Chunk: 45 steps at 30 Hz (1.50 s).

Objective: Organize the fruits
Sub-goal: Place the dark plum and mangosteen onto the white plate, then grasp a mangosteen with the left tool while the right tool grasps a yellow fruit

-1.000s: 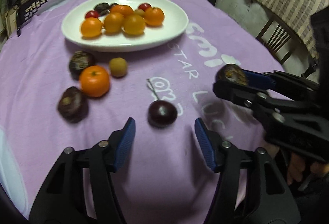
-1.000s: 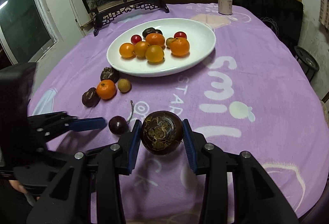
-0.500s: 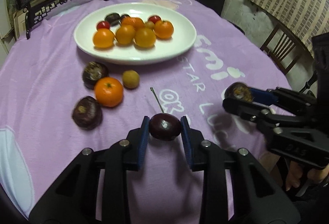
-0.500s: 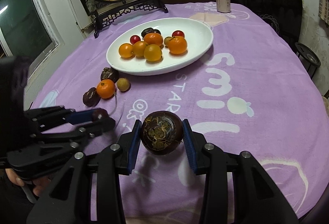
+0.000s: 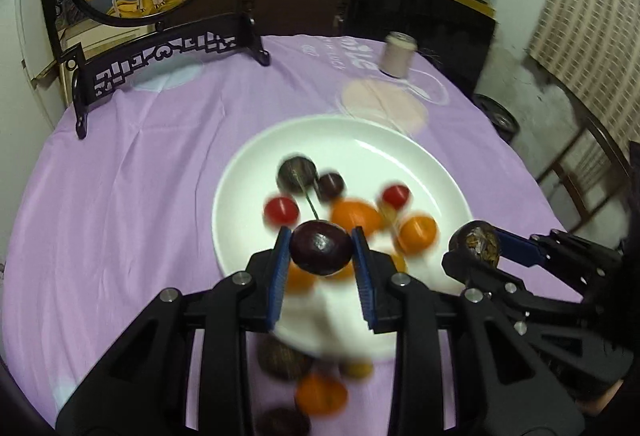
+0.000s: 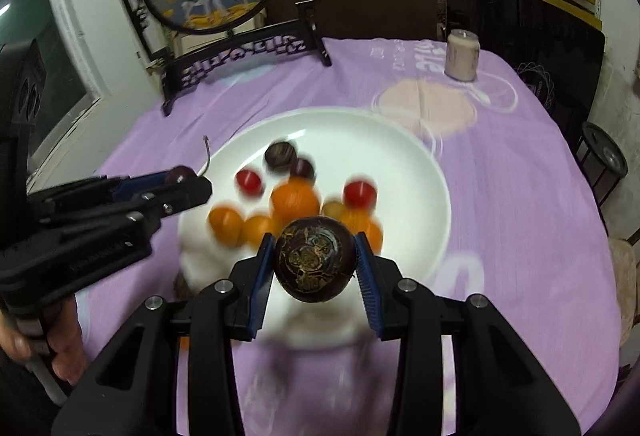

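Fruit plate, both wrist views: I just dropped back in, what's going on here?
A person is working two handheld grippers at once. The left gripper has its jaws shut on a dark cherry with its stem on, and the right gripper is clamped on a larger dark, mottled fruit. Both are held above the near side of the white plate, which already holds oranges and small red and dark fruits. Nothing is released yet. A few fruits lie on the purple cloth near the plate.

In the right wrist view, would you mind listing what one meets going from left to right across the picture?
Left gripper holding a cherry → right gripper holding a dark round fruit → small jar.
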Each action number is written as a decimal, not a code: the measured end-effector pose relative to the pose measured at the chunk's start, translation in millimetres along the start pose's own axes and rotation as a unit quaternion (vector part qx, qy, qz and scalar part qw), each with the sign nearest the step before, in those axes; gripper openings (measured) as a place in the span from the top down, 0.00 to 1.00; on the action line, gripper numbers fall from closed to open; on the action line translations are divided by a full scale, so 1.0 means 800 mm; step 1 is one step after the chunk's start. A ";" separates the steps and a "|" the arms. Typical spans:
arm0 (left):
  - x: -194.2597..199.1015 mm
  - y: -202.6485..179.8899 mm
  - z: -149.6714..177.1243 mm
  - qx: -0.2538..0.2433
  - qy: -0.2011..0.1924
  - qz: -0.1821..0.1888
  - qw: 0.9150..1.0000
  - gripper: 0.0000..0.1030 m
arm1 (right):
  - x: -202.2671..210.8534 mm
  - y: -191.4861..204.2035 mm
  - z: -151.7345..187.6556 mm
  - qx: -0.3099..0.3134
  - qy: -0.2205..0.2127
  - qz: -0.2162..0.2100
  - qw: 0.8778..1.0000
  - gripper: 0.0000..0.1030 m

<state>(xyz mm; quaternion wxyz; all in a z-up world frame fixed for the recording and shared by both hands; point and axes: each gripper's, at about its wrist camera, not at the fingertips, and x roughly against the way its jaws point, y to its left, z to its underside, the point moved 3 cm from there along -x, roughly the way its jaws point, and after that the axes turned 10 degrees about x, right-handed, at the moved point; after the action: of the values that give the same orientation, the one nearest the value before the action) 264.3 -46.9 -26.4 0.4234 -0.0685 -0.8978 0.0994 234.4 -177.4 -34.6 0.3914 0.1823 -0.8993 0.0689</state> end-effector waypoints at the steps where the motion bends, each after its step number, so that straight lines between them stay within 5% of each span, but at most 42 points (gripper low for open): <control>1: -0.008 0.000 -0.006 0.003 0.001 -0.002 1.000 0.70 | -0.008 -0.004 -0.008 -0.003 0.000 0.004 1.000 0.61; 18: -0.055 0.007 -0.013 0.016 0.025 -0.001 1.000 0.70 | -0.063 -0.036 -0.016 -0.032 0.014 0.014 0.999 0.61; 19: -0.054 0.007 -0.013 0.017 0.023 0.000 1.000 0.67 | -0.063 -0.037 -0.016 -0.033 0.012 0.017 0.999 0.57; 20: -0.054 0.008 -0.013 0.018 0.022 0.000 1.000 0.62 | -0.063 -0.040 -0.016 -0.035 0.008 0.022 0.999 0.40; 22: -0.048 0.012 -0.012 0.023 0.013 0.001 1.000 0.49 | -0.057 -0.047 -0.017 -0.044 -0.005 0.039 0.998 0.36; 25: -0.038 0.019 -0.008 0.029 0.006 0.010 1.000 0.49 | -0.047 -0.058 -0.015 -0.055 -0.018 0.046 0.997 0.36; 39: 0.007 0.069 0.079 0.088 -0.004 -0.004 0.996 0.47 | -0.037 -0.037 0.010 -0.037 -0.040 0.029 0.998 0.36; 45: 0.026 0.088 0.115 0.098 -0.002 0.004 0.995 0.47 | 0.004 0.001 0.055 -0.023 -0.073 0.022 0.997 0.36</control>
<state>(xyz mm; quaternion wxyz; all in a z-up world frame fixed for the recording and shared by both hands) 182.4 14.8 -84.8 0.4256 -0.0297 -0.8844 0.1891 202.3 -189.3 -62.5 0.3270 0.1579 -0.9307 0.0434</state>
